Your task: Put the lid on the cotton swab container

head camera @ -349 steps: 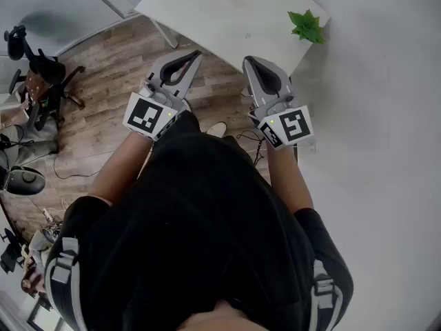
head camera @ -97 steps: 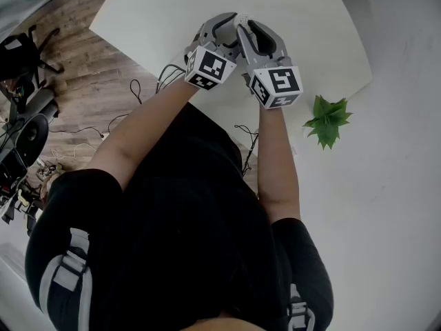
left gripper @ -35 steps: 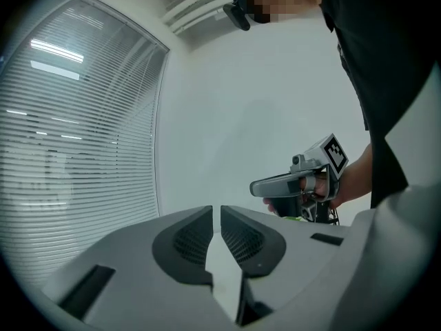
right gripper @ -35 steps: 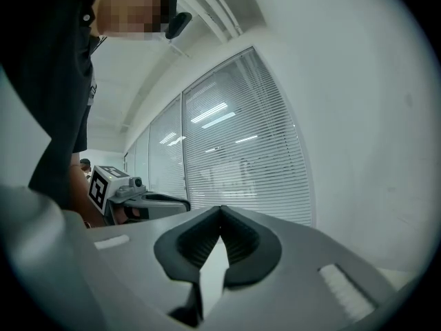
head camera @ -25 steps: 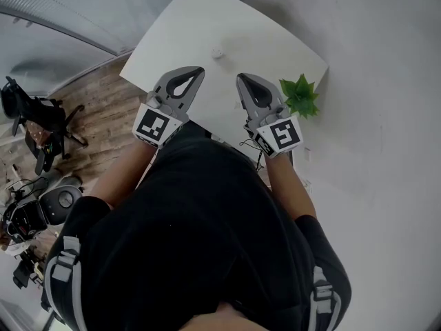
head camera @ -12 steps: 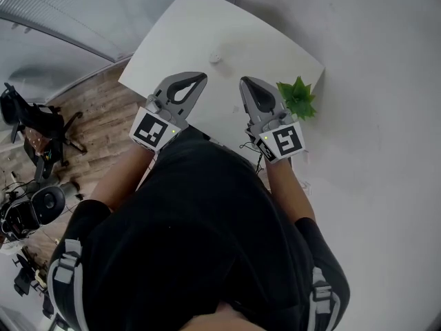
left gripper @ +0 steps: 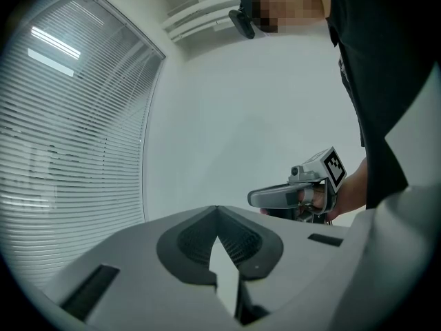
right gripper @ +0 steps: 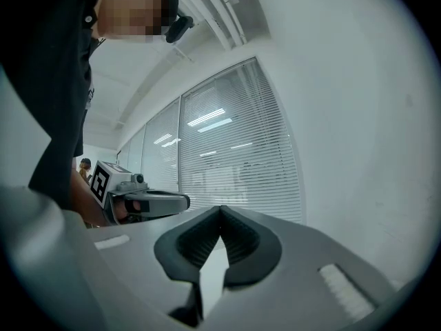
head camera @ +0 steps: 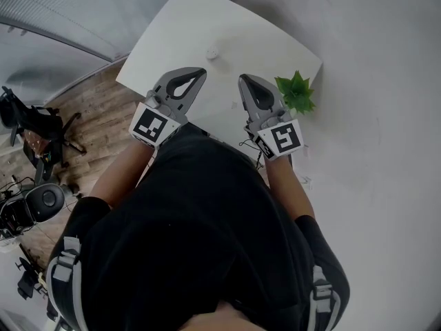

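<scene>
Cotton swab container (head camera: 212, 54): lying on the tabletop (head camera: 269, 36), beyond both tongs, between their lines. Left tongs (head camera: 196, 75) hovering nearer; right tongs (head camera: 247, 82) likewise closed, gripping nothing.

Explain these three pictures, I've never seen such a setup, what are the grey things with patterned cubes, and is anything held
A person holds a gripper in each hand: the left gripper and the right gripper; the cubes belong to them. The top-down picture comes from a camera on the person's head; the other two from cameras riding on each gripper, looking along its jaws. Both are shut and empty. On the white table lies one small white thing, too small to identify; a green plant sits by its corner.
</scene>
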The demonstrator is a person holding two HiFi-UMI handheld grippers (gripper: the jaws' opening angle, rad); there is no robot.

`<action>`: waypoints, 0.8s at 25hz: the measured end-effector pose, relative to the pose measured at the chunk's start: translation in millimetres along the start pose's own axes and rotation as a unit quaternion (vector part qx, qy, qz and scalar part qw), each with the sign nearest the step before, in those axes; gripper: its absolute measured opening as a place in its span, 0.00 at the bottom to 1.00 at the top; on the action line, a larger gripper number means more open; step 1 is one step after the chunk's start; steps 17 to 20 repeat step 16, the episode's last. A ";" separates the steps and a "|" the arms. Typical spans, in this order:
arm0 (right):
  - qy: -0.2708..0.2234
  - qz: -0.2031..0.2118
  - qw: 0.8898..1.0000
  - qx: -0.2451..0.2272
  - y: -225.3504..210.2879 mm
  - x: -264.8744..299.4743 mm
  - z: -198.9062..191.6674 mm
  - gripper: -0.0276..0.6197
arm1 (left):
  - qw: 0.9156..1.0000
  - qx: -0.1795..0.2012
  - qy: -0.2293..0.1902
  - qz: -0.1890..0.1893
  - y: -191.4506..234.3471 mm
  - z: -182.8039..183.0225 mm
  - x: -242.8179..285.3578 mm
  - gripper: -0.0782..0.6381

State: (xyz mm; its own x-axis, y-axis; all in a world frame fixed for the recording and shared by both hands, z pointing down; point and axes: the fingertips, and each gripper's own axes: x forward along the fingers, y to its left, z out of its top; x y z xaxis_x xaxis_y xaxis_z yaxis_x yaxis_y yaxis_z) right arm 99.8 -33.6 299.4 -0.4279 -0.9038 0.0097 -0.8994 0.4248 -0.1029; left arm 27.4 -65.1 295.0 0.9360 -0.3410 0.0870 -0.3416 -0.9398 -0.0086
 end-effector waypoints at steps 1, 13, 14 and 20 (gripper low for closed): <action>-0.001 0.000 1.000 0.000 -0.8 -1.1 -0.4 0.06 | 1.000 0.000 -0.001 0.001 -0.1 -0.6 0.8 0.12; -0.002 -0.003 1.000 -0.002 -1.2 -1.5 3.7 0.06 | 1.000 0.013 -0.001 0.002 1.1 2.7 2.7 0.12; -0.003 -0.003 1.000 -0.002 -1.4 -2.2 3.2 0.06 | 1.000 0.013 -0.001 0.003 0.5 2.3 2.8 0.12; -0.003 -0.003 1.000 -0.002 -1.4 -3.7 2.0 0.06 | 1.000 0.013 -0.001 0.003 -0.9 1.4 3.0 0.12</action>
